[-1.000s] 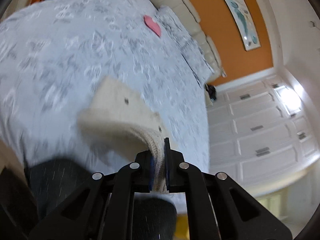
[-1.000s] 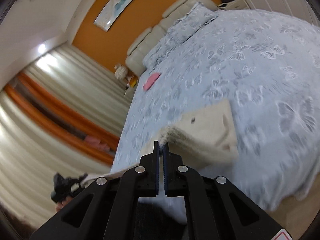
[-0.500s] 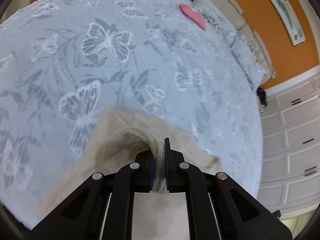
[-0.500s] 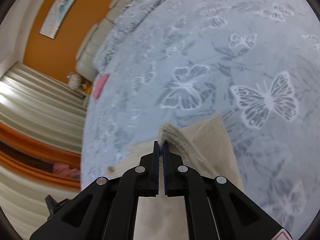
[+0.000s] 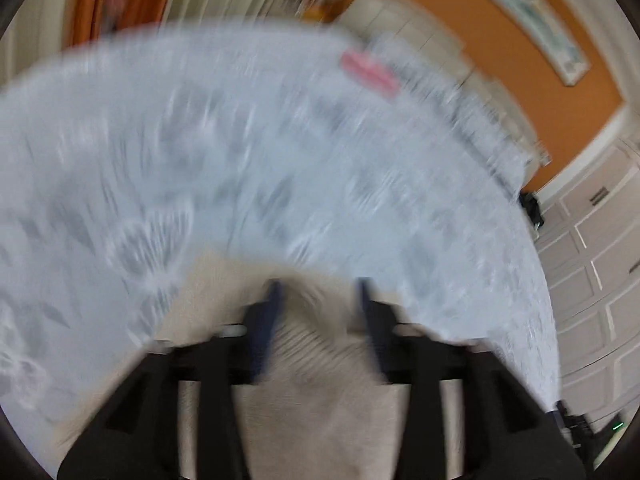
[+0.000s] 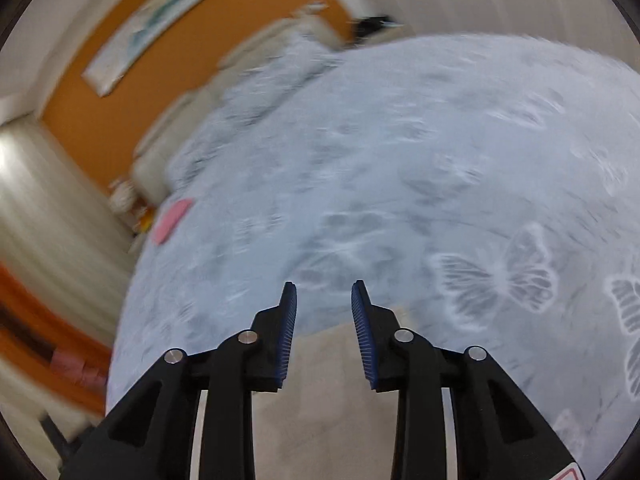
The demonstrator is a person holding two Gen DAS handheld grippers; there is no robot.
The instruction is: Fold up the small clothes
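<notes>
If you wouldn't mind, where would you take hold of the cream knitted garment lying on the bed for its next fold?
Probably the cream knitted garment by its ribbed edge, approached low from the near side: that thicker edge lies nearest, between the open left gripper fingers.

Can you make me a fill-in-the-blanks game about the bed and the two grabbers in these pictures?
1. The beige knitted garment lies on a bedspread printed with ____.
2. Both the left gripper and the right gripper now have their jaws ____.
3. The small flat thing far off on the bed is coloured ____.

Missing words: butterflies; open; pink
</notes>
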